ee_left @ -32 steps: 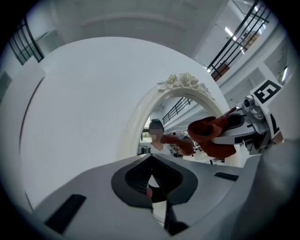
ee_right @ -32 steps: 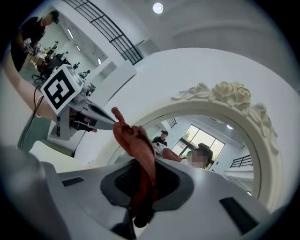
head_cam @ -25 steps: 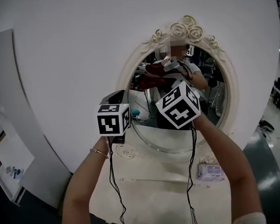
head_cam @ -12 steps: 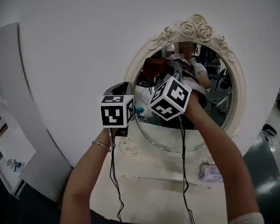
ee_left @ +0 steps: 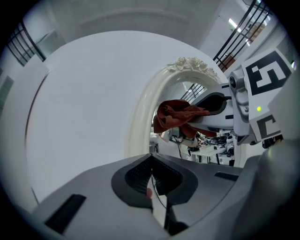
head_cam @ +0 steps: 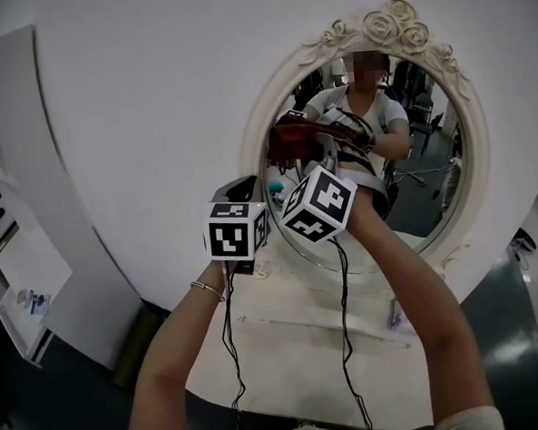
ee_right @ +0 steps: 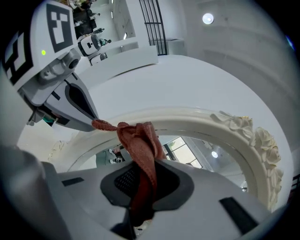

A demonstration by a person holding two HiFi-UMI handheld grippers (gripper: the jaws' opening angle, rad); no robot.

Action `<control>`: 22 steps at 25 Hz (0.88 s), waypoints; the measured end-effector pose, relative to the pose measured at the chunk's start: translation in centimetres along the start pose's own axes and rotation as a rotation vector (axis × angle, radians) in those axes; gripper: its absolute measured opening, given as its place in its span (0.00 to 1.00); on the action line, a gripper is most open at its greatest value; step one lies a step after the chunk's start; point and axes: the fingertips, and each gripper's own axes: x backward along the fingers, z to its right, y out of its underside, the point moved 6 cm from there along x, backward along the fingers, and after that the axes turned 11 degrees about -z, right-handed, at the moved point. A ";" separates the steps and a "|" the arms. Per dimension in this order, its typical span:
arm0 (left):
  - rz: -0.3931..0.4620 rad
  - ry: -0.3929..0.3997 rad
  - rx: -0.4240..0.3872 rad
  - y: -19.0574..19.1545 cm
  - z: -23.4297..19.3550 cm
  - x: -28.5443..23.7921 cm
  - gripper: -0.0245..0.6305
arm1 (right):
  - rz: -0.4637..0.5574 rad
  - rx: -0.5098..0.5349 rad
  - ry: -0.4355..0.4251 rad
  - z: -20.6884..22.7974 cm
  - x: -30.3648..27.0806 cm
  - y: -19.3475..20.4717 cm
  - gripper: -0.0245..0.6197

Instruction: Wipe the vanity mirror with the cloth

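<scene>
The oval vanity mirror (head_cam: 403, 183) has a white carved frame (head_cam: 265, 119) with roses on top. My right gripper (head_cam: 313, 159) is shut on a red cloth (head_cam: 290, 140) and holds it at the left part of the glass. In the right gripper view the cloth (ee_right: 140, 145) hangs bunched out of the jaws in front of the frame (ee_right: 225, 124). My left gripper (head_cam: 238, 188) hovers beside the frame's lower left, jaws together with nothing in them. From the left gripper view the cloth (ee_left: 176, 115) shows against the frame (ee_left: 143, 112).
A white vanity shelf (head_cam: 295, 335) runs below the mirror, with a small packet (head_cam: 396, 320) on its right. Black cables (head_cam: 230, 348) hang from both grippers. A white side panel with small items (head_cam: 24, 297) stands at the far left. The mirror reflects a seated person.
The right gripper has carried the cloth leftward across the glass, toward the frame's left side. The left gripper has kept its place by the frame's lower left.
</scene>
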 end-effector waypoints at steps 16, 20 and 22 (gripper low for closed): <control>-0.157 0.045 0.104 12.0 0.7 -1.1 0.05 | -0.058 0.055 -0.146 -10.4 -1.3 3.1 0.13; -0.196 0.053 0.104 14.5 1.2 -1.3 0.05 | -0.083 0.062 -0.191 -13.0 -1.5 4.4 0.13; -0.211 0.057 0.105 15.4 1.4 -1.3 0.05 | -0.094 0.058 -0.216 -14.2 -1.6 4.8 0.13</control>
